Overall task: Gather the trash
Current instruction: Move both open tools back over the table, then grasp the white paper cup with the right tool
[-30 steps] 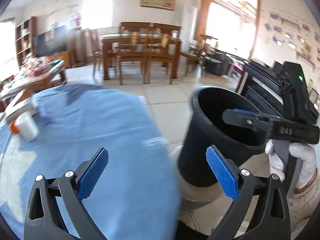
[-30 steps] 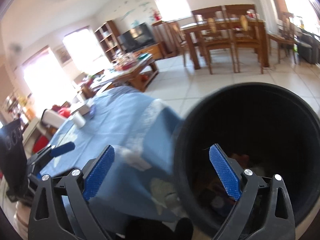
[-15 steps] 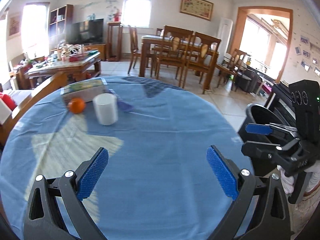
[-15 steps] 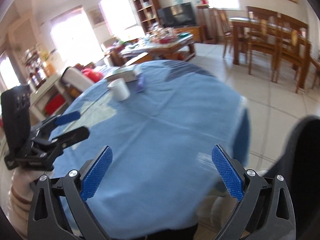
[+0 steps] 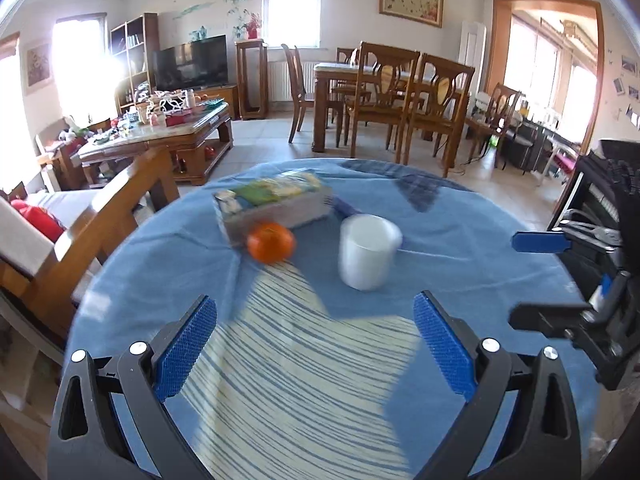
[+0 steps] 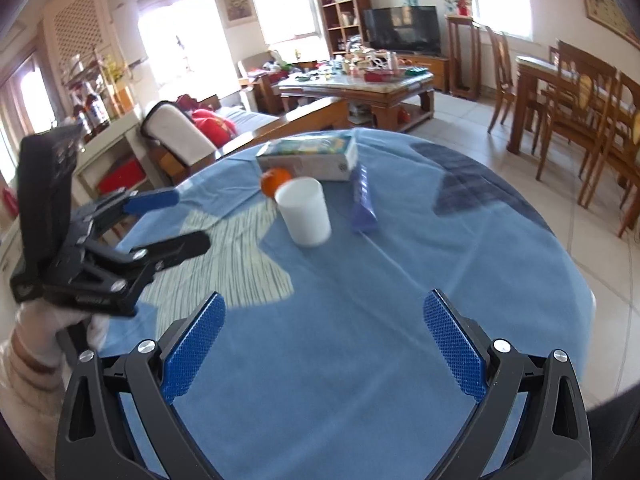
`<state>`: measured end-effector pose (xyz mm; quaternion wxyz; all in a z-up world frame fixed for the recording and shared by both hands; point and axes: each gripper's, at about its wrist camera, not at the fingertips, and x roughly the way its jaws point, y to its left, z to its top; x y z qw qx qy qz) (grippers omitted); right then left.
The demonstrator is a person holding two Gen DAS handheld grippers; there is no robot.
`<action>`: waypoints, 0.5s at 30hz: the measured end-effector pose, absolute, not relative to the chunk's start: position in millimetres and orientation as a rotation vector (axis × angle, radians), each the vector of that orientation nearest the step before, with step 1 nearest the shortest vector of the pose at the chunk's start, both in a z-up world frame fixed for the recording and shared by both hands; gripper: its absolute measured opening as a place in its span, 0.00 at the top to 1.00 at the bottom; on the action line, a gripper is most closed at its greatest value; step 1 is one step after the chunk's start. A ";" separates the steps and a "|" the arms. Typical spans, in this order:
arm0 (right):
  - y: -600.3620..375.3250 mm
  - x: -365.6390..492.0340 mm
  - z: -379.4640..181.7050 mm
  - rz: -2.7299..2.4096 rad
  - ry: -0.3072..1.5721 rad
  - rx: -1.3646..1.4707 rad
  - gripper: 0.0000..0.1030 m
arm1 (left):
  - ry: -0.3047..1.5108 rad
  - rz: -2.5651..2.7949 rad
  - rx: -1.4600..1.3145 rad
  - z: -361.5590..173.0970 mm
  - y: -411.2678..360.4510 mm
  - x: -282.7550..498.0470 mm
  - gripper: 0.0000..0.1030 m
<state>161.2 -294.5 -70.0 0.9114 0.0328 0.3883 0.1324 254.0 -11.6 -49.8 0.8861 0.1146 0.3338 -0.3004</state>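
A white paper cup [image 5: 368,251] [image 6: 304,211] stands on the round table with the blue cloth [image 5: 460,280] [image 6: 380,300]. An orange [image 5: 270,241] [image 6: 275,179] lies beside it, in front of a tissue box [image 5: 276,203] [image 6: 310,156]. A blue wrapper [image 6: 362,200] lies right of the cup. My left gripper [image 5: 316,352] is open and empty, above the near part of the table. My right gripper [image 6: 324,348] is open and empty too. Each gripper shows in the other's view: the right one [image 5: 560,276] and the left one [image 6: 160,220].
A wooden sofa [image 5: 100,216] stands left of the table. A cluttered coffee table [image 5: 160,136] and a TV [image 5: 191,62] are behind. A dining table with chairs [image 5: 392,100] stands at the back right. Tiled floor [image 6: 592,240] lies to the right.
Both grippers swung left, away from the black bin and over the table. The bin has left both views. The cup, orange and box now sit nearer the middle of each view.
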 end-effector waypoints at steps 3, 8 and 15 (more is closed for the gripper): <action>-285.4 182.8 -70.7 0.288 0.788 0.045 0.06 | 0.697 -0.614 0.286 -51.7 -10.7 283.8 0.05; -276.7 213.2 -75.8 0.313 0.783 0.020 0.16 | 0.710 -0.622 0.339 -53.1 -10.2 339.2 0.05; -272.4 246.1 -81.4 0.323 0.797 0.023 0.27 | 0.741 -0.718 0.435 -63.5 -33.5 372.8 0.05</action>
